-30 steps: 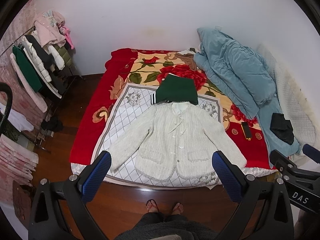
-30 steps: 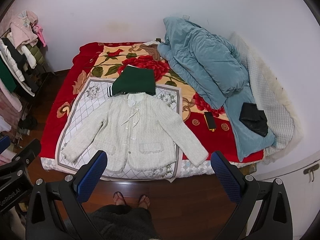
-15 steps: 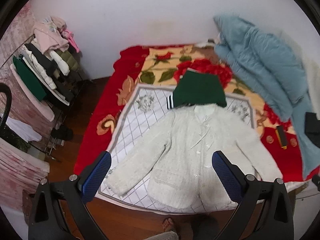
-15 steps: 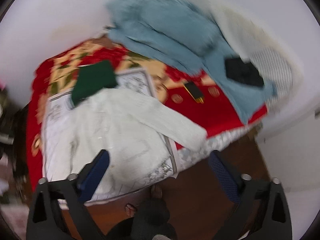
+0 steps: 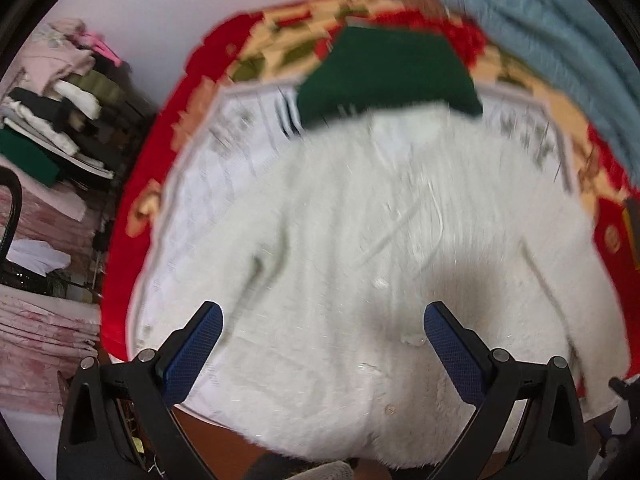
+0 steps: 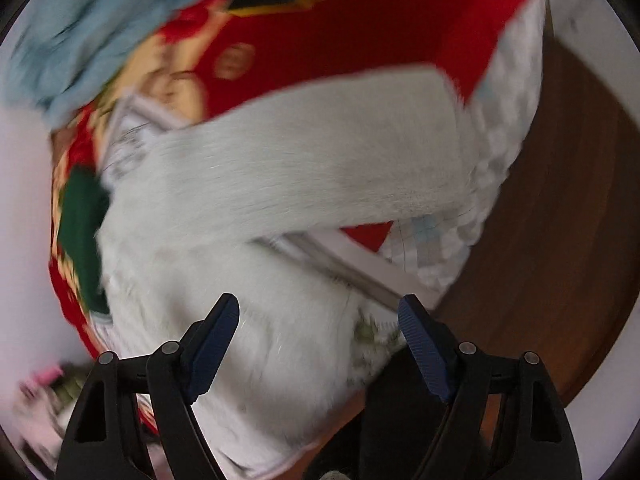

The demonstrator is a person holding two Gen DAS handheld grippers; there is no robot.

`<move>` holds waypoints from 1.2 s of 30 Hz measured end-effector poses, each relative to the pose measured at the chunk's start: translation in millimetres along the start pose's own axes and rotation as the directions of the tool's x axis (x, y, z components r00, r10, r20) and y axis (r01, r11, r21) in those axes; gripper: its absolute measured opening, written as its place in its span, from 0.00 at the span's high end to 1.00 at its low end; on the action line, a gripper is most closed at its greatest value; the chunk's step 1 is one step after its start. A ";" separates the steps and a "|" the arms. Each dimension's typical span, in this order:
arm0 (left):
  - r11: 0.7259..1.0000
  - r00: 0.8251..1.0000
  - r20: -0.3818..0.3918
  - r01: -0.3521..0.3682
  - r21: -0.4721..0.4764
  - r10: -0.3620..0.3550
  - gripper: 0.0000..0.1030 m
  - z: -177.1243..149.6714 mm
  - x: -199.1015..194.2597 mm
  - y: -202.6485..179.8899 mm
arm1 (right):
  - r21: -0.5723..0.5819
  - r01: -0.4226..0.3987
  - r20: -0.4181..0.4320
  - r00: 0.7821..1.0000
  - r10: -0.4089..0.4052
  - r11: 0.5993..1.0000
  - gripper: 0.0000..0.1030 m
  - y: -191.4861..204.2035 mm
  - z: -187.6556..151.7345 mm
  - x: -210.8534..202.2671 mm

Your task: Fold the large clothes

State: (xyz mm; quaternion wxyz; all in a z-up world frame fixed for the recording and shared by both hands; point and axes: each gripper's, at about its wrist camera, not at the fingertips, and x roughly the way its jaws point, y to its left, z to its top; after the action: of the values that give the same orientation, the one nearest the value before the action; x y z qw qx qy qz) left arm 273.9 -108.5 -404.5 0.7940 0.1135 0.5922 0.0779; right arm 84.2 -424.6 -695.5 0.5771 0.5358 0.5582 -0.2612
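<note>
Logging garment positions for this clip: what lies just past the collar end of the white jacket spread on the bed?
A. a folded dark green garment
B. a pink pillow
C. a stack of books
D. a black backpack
A: in the left wrist view a folded dark green garment with striped trim lies at the collar end of the white jacket.

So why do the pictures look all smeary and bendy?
Left wrist view: motion blur smears the white jacket and green garment, and a grey shadow falls on the jacket between the open left gripper. Right wrist view: blurrier and tilted, its sleeve streaked. Both fisheye lenses curve the bed.
</note>
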 end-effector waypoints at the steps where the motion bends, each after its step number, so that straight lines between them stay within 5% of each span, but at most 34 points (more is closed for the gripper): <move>1: 1.000 1.000 -0.026 0.000 0.007 0.001 0.00 -4.4 17.3 -9.0 | 0.041 -0.025 0.005 1.000 0.025 0.999 0.19 -10.4 8.5 19.4; 5: 0.998 0.992 -0.125 0.002 0.059 0.005 0.00 -16.1 75.2 -45.1 | 0.254 -0.152 0.056 0.988 0.142 0.955 0.19 -48.4 31.2 71.2; 9: 0.994 0.992 -0.127 0.030 0.105 -0.016 0.00 -7.3 97.4 -75.4 | 0.364 -0.245 0.198 0.963 0.182 0.899 0.56 -59.3 28.0 78.0; 12: 0.988 0.996 -0.081 0.057 0.142 -0.046 0.00 6.6 96.3 -98.0 | 0.350 -0.211 0.255 0.959 0.124 0.913 0.72 -46.1 11.6 67.3; 19: 0.980 0.996 -0.038 0.087 0.181 -0.082 0.00 22.9 88.7 -130.8 | 0.274 -0.178 0.292 0.952 0.094 0.945 0.74 -14.2 -0.4 57.2; 26: 0.974 0.993 -0.059 0.112 0.198 -0.102 0.00 21.4 88.4 -146.8 | 0.319 -0.284 0.196 0.953 0.230 0.904 0.69 -31.5 -9.2 52.6; 28: 0.972 0.992 -0.068 0.117 0.204 -0.105 0.00 22.2 93.6 -147.0 | 0.296 -0.291 0.198 0.950 0.240 0.910 0.61 -33.1 -6.0 60.2; 33: 0.972 0.992 -0.070 0.118 0.201 -0.106 0.00 23.3 99.7 -154.2 | 0.388 -0.330 0.221 0.940 0.261 0.861 0.57 -37.6 6.7 84.8; 36: 0.974 0.991 -0.073 0.124 0.191 -0.112 0.00 24.3 102.5 -156.3 | 0.366 -0.327 0.198 0.942 0.270 0.872 0.57 -31.0 -1.2 84.3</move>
State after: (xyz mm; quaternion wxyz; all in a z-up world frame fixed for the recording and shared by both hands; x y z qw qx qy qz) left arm 324.8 -234.6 -535.0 0.7634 0.1530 0.6270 -0.0246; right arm 76.2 -407.4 -783.3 0.5289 0.7008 0.3626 -0.3127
